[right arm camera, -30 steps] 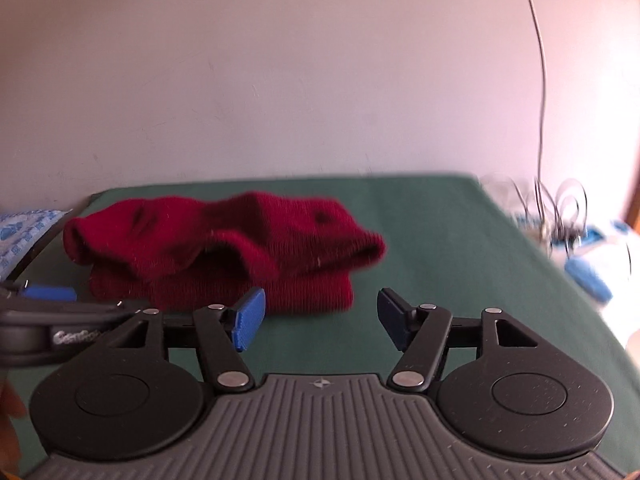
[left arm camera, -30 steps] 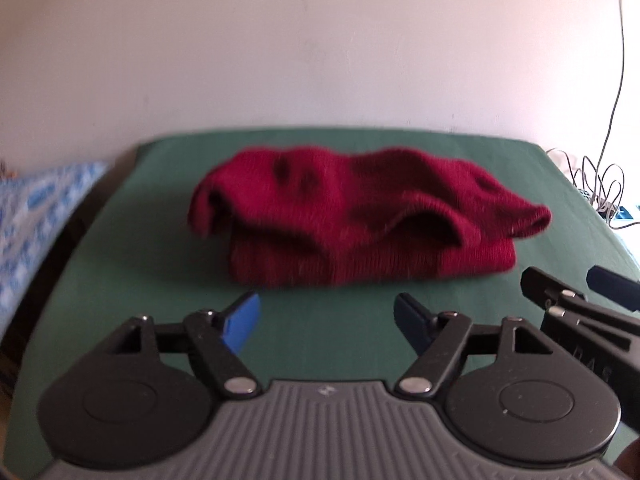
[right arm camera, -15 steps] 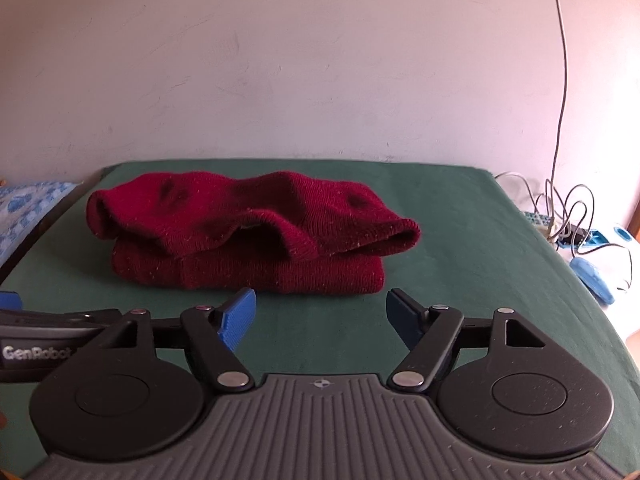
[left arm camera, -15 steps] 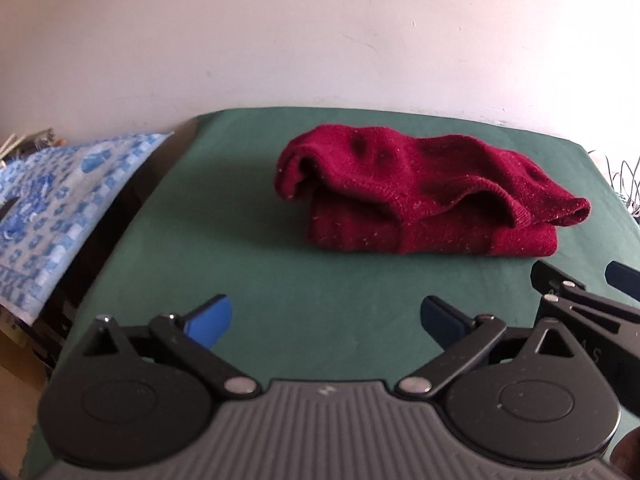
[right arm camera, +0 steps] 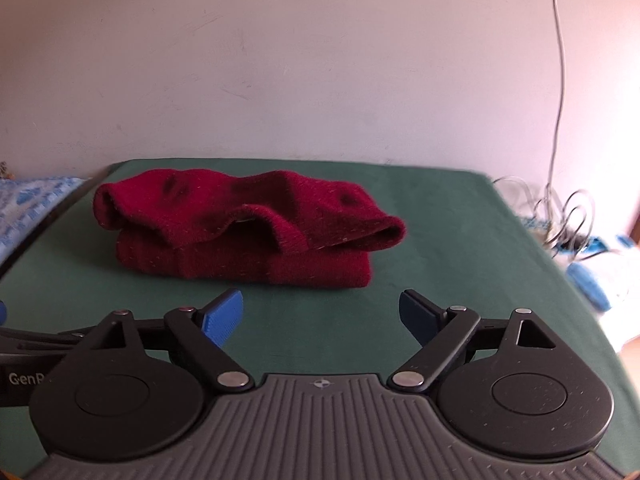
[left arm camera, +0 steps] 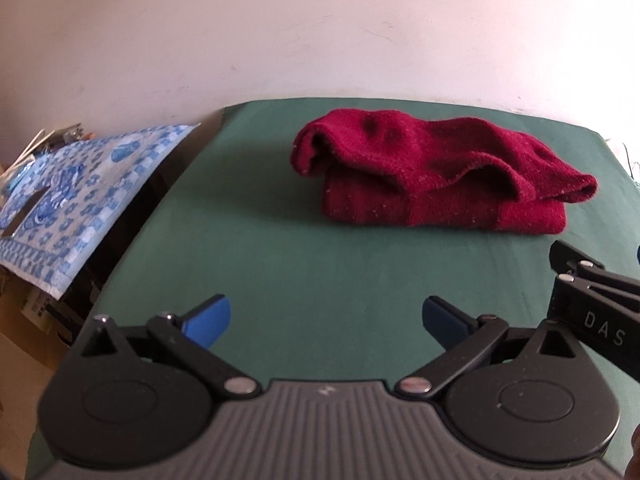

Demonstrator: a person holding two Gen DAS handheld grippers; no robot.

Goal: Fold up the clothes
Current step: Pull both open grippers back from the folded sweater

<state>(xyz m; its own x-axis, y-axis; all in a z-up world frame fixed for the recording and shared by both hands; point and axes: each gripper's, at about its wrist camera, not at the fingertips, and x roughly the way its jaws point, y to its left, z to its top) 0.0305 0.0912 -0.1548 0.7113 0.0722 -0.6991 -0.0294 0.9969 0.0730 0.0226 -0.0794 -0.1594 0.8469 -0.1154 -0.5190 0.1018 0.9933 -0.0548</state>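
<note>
A dark red knitted garment (left arm camera: 436,176) lies folded in a thick bundle on the green table (left arm camera: 320,264), toward the far side. It also shows in the right wrist view (right arm camera: 248,232). My left gripper (left arm camera: 326,320) is open and empty, above the table's near part, short of the garment. My right gripper (right arm camera: 322,312) is open and empty, just in front of the garment's near edge. The right gripper's black body (left arm camera: 596,312) shows at the right of the left wrist view.
A blue patterned cloth (left arm camera: 76,192) covers a surface left of the table, across a dark gap. Cables and blue-white items (right arm camera: 576,240) lie off the table's right side. A white wall (right arm camera: 320,60) stands behind the table.
Both grippers have drawn back from the garment and opened wider. The left wrist view has swung left, bringing the blue patterned cloth into view. The garment has not moved.
</note>
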